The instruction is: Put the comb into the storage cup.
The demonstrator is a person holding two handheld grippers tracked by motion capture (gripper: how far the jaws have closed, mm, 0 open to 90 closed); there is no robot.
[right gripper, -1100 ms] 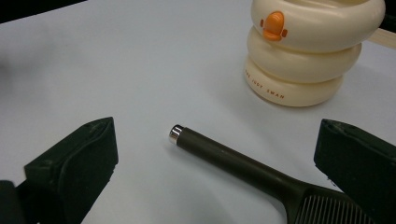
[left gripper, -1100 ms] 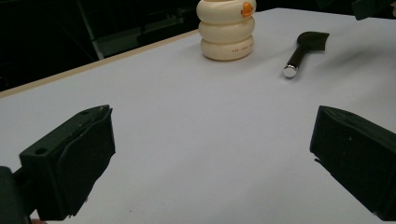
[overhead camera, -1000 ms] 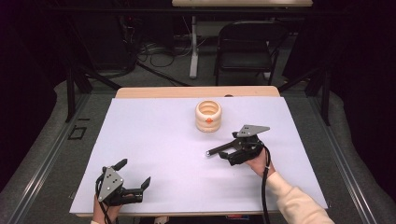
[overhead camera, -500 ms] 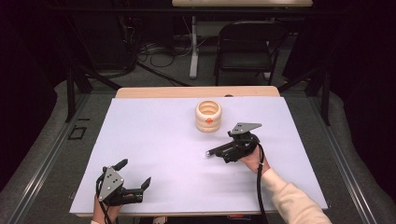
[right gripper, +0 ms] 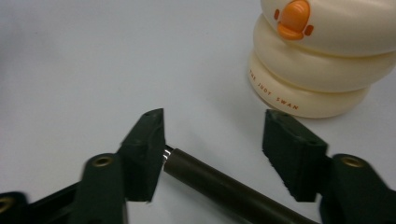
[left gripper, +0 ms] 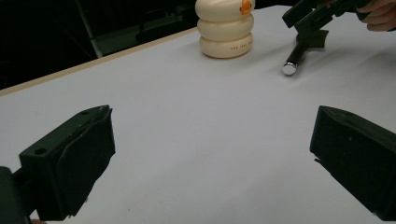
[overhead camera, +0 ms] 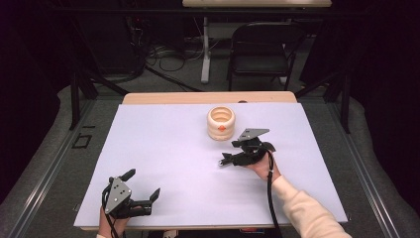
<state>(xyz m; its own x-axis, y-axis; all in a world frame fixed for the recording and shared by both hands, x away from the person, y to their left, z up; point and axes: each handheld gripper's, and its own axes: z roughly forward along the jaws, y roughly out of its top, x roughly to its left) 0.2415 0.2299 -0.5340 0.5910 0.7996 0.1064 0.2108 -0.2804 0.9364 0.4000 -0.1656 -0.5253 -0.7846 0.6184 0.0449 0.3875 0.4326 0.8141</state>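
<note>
Dark metal, a slim rod (right gripper: 224, 189) with a silvery end lies flat on the white table (overhead camera: 163, 148), and the right gripper (right gripper: 212, 156) sits low over it. Its jaws have just been closing, yet they stand apart: the rod runs between them, its bright end just by the inner face of one pad (right gripper: 147, 149), while the other pad (right gripper: 292, 156) is well clear of it. So the step in hand looks like the grasp itself, not yet made. Just beyond the jaws stands a cream ribbed pot (right gripper: 322, 60) with an orange mark (a stacked-ring shape, open at the top in the high view).

From the left gripper view the rod (left gripper: 296, 58) lies under the right gripper, its shiny end pointing away from the pot (left gripper: 225, 28).

My reading of the next move: close squarely across the rod so both pads meet it, since a round bar may roll aside if pinched off-centre.

Resting near the table's front edge, the left gripper (overhead camera: 143, 191) has its jaws wide apart, with nothing between them.
</note>
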